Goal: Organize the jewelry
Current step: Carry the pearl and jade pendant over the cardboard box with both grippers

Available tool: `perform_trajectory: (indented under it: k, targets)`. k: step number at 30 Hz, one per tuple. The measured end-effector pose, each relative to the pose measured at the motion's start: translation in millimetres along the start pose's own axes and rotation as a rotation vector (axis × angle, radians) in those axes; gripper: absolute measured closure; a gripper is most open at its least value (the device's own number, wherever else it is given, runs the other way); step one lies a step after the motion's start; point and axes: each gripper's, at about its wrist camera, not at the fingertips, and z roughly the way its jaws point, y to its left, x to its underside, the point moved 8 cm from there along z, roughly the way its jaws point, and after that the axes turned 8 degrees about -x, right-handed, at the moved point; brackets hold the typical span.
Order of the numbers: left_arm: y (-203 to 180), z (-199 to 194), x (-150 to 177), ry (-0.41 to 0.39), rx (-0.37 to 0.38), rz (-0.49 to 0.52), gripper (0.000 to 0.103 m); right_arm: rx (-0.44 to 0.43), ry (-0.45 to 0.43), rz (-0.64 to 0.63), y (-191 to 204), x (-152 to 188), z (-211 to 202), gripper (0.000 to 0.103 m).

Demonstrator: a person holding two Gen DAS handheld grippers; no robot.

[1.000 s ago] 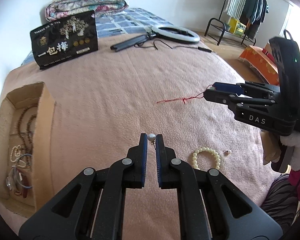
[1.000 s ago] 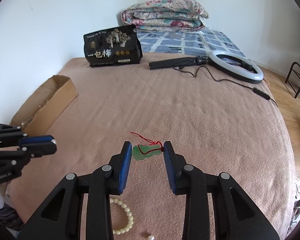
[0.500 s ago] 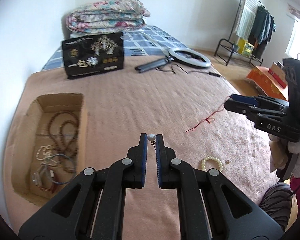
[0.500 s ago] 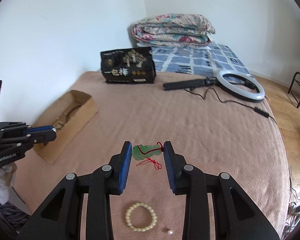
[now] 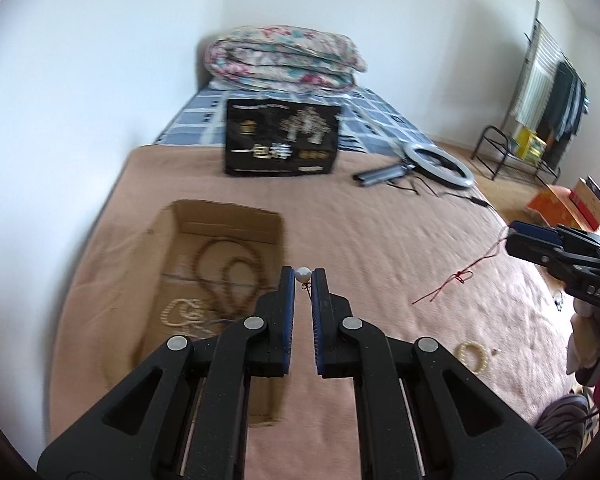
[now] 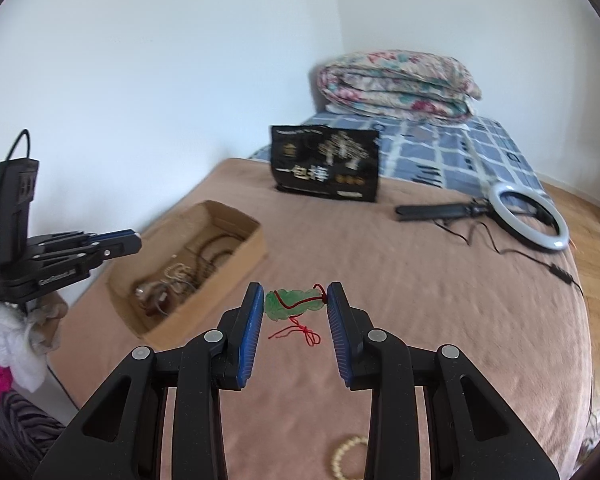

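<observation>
Left wrist: pink blanket (image 5: 380,248) (white walls); jaws pinch pearl (image 5: 302,275), right's clamp pendant (image 6: 294,304).

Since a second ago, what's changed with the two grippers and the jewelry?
Both grippers swung toward the cardboard box. The left gripper still pinches the pearl earring; the right gripper still clamps the green pendant. The bead bracelet stayed on the blanket.

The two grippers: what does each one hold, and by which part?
The left gripper pinches a pearl earring by its bead, at the fingertips. The right gripper clamps a green pendant by its two ends.
</observation>
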Motion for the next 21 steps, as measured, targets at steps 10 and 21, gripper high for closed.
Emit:
perform_trajectory:
  k: [10,21]
  targets:
    - [74,8,0,0.003,-0.081,-0.084,0.097,-0.059,0.006,-0.056,50,-25,37,0.072]
    - [97,24,-2,0.013,-0.103,-0.097,0.097,-0.093,0.032,-0.083,81,-46,87,0.072]
